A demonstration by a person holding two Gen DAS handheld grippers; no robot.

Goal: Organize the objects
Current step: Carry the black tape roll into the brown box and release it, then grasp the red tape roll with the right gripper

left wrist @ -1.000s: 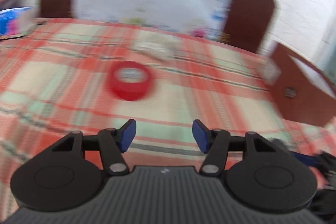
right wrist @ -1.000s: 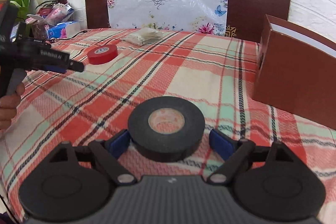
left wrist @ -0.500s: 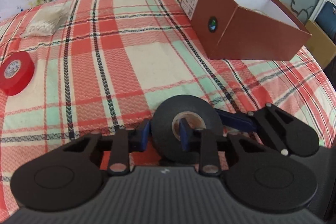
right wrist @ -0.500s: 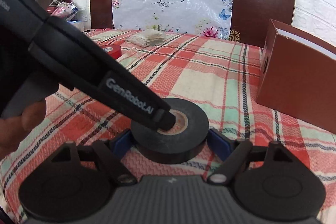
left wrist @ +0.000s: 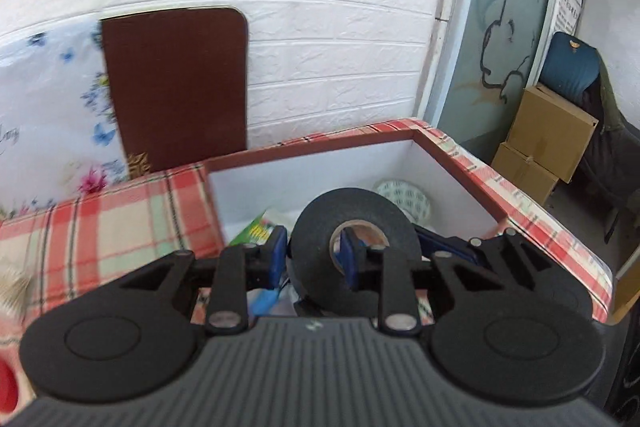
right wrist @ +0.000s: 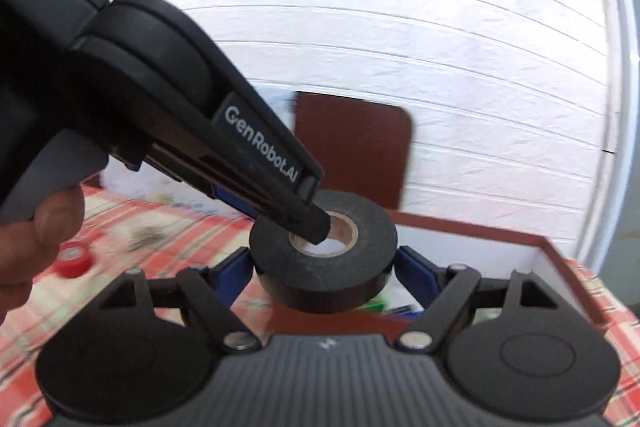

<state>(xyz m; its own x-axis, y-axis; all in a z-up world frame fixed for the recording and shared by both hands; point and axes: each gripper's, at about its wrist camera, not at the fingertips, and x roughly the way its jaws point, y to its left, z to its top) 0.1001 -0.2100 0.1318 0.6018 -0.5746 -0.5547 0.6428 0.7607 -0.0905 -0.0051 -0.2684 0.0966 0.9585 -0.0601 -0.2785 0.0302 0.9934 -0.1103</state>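
Above the box (left wrist: 460, 163), the tape (left wrist: 352, 227) sits pinched through its wall by the left gripper (left wrist: 312, 255), with the right gripper (right wrist: 324, 267) clamped round its outside

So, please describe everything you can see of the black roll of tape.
The black roll of tape is a matte ring with a pale cardboard core. It is lifted off the table, above the brown cardboard box. The left gripper pinches its wall, one pad inside the core; the right gripper clasps its outer rim.
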